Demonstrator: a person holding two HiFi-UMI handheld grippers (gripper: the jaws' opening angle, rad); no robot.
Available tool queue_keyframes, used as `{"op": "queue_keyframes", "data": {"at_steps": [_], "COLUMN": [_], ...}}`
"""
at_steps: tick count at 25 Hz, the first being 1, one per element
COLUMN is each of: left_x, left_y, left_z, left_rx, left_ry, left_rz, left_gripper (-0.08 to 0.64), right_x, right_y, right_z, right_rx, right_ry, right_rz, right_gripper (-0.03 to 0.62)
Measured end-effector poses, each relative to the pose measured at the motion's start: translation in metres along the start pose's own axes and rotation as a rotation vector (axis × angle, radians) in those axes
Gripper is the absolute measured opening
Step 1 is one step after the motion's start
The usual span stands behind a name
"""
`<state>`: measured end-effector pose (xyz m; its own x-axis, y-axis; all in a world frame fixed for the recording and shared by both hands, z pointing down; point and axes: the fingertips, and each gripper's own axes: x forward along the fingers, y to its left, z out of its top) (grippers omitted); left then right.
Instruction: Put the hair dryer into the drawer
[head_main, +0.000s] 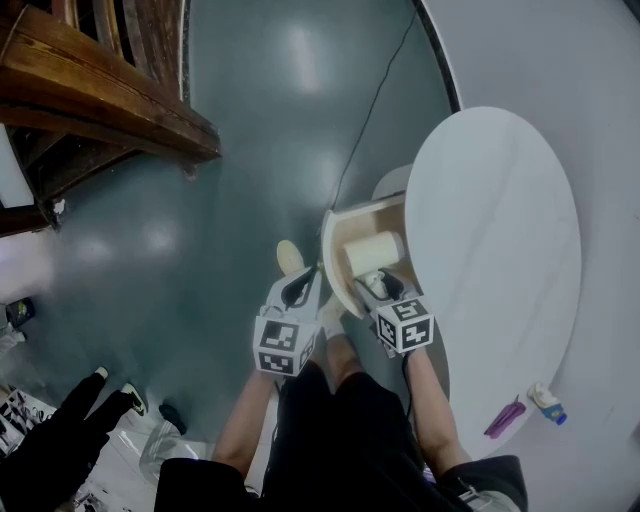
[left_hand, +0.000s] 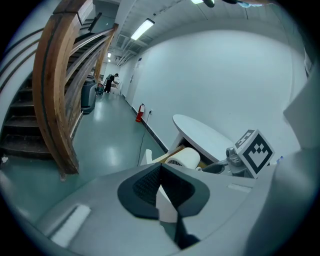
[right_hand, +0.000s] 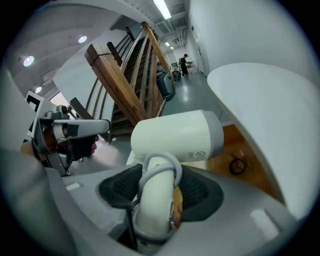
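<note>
A cream hair dryer (head_main: 372, 252) hangs over the open wooden drawer (head_main: 335, 255) of a white oval table (head_main: 500, 250). My right gripper (head_main: 378, 285) is shut on its handle. In the right gripper view the cord-wrapped handle (right_hand: 157, 192) sits between the dark pads, and the barrel (right_hand: 175, 135) lies crosswise above the drawer floor (right_hand: 245, 150). My left gripper (head_main: 298, 290) hovers just left of the drawer's curved front. Its pads (left_hand: 145, 186) meet at the tips and I cannot make out anything gripped. The left gripper view shows the dryer (left_hand: 184, 159) and the right gripper's marker cube (left_hand: 255, 152).
A wooden staircase (head_main: 110, 90) stands at the upper left, and a black cable (head_main: 370, 110) runs across the floor toward the table. A purple item (head_main: 505, 418) and a small blue-and-white one (head_main: 548, 405) lie at the table's near edge. A dark hair tie (right_hand: 237, 164) lies in the drawer. Another person's legs (head_main: 60, 440) are at the lower left.
</note>
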<state>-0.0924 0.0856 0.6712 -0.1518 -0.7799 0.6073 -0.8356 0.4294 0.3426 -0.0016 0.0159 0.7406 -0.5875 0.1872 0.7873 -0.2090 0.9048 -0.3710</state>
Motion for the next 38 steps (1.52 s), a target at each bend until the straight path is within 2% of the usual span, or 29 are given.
{"op": "queue_keyframes", "data": {"at_steps": [11, 38], "left_x": [0.016, 0.035], "left_y": [0.008, 0.022], "left_z": [-0.017, -0.012], "left_rx": [-0.012, -0.061], "left_ry": [0.037, 0.062], "left_rz": [-0.004, 0.007], "left_gripper": [0.006, 0.006], "right_x": [0.030, 0.091], "right_y": [-0.016, -0.049], "right_z": [-0.015, -0.022], "right_rx": [0.026, 0.086], "right_ry": [0.057, 0.251], "right_rz": [-0.007, -0.013], "right_gripper": [0.233, 0.235]}}
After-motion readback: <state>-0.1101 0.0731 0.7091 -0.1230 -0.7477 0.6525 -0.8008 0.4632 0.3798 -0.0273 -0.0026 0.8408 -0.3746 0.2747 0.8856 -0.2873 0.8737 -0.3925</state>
